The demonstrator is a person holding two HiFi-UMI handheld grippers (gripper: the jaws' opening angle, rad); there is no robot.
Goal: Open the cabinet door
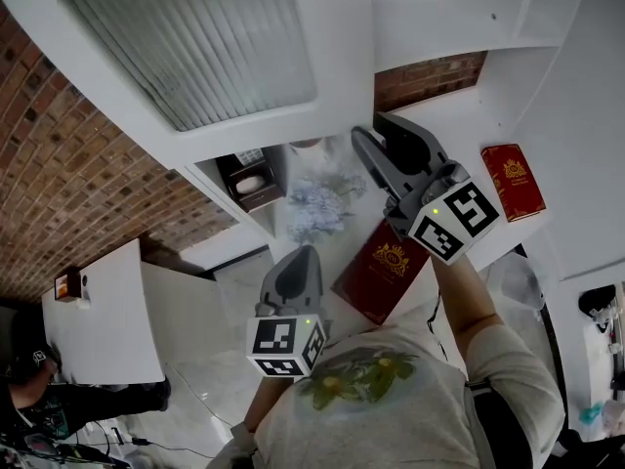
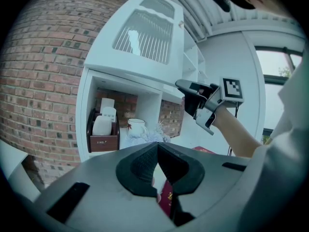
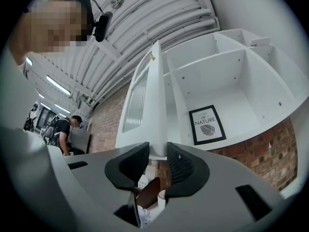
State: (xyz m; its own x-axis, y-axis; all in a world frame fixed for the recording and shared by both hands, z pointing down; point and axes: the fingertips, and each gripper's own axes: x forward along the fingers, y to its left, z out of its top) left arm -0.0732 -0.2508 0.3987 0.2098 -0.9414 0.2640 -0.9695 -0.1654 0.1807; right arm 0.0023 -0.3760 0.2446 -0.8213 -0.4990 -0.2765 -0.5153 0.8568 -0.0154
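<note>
The white cabinet door [image 1: 195, 47] with its ribbed glass panel stands swung out from the cabinet; the left gripper view also takes in the door [image 2: 145, 33]. My right gripper [image 1: 376, 133] is raised at the door's lower corner. In the right gripper view the door [image 3: 145, 95] stands edge-on, and its bottom edge fills the gap between the pads of my right gripper [image 3: 158, 151]. My left gripper [image 1: 298, 254] hangs lower and nearer me, its tips together on nothing, and in its own view the left gripper [image 2: 157, 146] points at the open shelf.
Under the door, an open shelf holds a brown box [image 1: 249, 179], a mug [image 2: 136, 126] and pale flowers [image 1: 317, 203]. Two red boxes [image 1: 386, 267] [image 1: 513, 179] lie on the white counter. A framed print [image 3: 207, 124] leans inside the cabinet. A person [image 1: 39, 379] stands near a white table [image 1: 107, 311].
</note>
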